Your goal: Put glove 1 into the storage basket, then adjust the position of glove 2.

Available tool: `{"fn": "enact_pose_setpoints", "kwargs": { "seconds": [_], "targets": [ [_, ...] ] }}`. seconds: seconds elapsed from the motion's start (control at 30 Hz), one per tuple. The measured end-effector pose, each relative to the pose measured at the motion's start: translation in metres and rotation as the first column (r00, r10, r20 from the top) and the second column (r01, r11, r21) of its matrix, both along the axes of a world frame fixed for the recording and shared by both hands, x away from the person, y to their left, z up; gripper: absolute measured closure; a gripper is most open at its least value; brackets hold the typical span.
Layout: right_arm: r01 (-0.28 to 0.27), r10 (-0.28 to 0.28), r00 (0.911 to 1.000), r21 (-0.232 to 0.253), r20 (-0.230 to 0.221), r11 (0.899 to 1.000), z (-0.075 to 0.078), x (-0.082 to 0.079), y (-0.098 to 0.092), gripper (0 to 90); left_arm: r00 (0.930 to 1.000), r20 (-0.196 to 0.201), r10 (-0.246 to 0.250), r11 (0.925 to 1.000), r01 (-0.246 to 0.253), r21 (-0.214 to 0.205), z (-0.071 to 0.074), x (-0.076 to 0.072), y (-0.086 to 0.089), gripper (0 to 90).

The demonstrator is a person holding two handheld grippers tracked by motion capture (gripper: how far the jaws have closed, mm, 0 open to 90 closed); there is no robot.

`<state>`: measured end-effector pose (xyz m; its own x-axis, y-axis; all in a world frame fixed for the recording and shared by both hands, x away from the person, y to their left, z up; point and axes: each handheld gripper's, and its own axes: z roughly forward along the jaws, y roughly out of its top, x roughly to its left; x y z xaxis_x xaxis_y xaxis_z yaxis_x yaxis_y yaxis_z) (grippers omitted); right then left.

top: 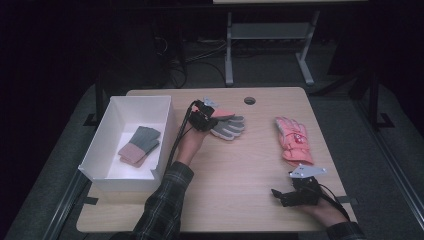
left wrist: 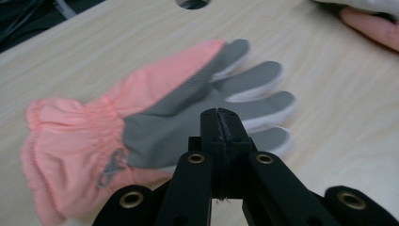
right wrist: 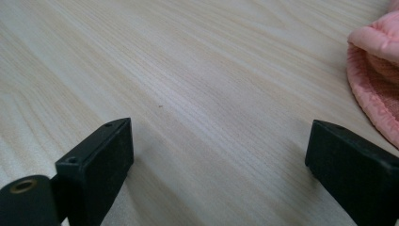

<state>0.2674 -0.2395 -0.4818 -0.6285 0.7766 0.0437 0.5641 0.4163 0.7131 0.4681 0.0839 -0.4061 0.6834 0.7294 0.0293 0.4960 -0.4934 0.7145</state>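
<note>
Glove (left wrist: 155,117) of pink and grey fabric, lying flat and palm-up on the table (top: 235,170) just right of the white box (top: 107,165), fingers pointing away from the left tongs (left wrist: 220,115). Left tongs pressed together above the grey palm, nothing pinched between them as far as the left gripper view tells. Right tongs (right wrist: 216,155) spread wide over bare wood near the cuff of a second pink glove (top: 294,141), gripping nothing. Soft, light, floppy stuff by the look of it: no risk of breakage, likely to sag and drape when lifted. Grey palm probably grippy, ruffled pink cuff thicker and easier to bite. Best hold judged to be the gathered cuff or a pinched fold of the palm, tongs opened first
</note>
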Motion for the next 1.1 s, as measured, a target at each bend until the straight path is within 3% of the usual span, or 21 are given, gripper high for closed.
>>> {"fn": "enact_pose_setpoints", "kwargs": {
  "seconds": [0.23, 0.47, 0.57, 0.77, 0.97, 1.1],
  "targets": [
    [-0.003, 0.003, 1.0, 0.0, 0.001, 1.0, 0.0, 0.0, 0.0, 7.3, 0.9992, 0.018, 0.035, 0.9991, -0.035, 0.023, -0.007, 0.021, 0.002, 89.6],
    [-0.006, 0.006, 1.0, 0.0, -0.002, 1.0, 0.0, 0.001, 0.001, 6.6, 0.9983, -0.01, 0.058, 0.9968, -0.057, 0.057, -0.025, 0.037, 0.005, 89.5],
    [-0.006, 0.006, 1.0, -0.001, -0.002, 1.0, 0.0, 0.001, 0.001, 6.6, 0.9975, -0.033, 0.062, 0.997, -0.06, 0.049, -0.032, 0.04, 0.005, 89.6],
    [-0.006, 0.006, 1.0, -0.002, -0.002, 1.0, 0.0, 0.001, 0.001, 6.6, 0.9971, -0.07, 0.03, 0.9981, -0.026, 0.056, -0.032, 0.033, -0.001, 89.7],
    [-0.006, 0.006, 1.0, -0.001, -0.002, 1.0, 0.0, 0.001, 0.001, 6.6, 0.995, -0.097, -0.022, 0.9978, 0.028, 0.059, -0.03, 0.014, -0.012, 89.7],
    [-0.006, 0.006, 1.0, -0.001, -0.002, 1.0, 0.0, 0.001, 0.001, 6.6, 0.9927, -0.111, -0.048, 0.9978, 0.053, 0.04, -0.03, 0.001, -0.016, 89.7]
  ]
}}
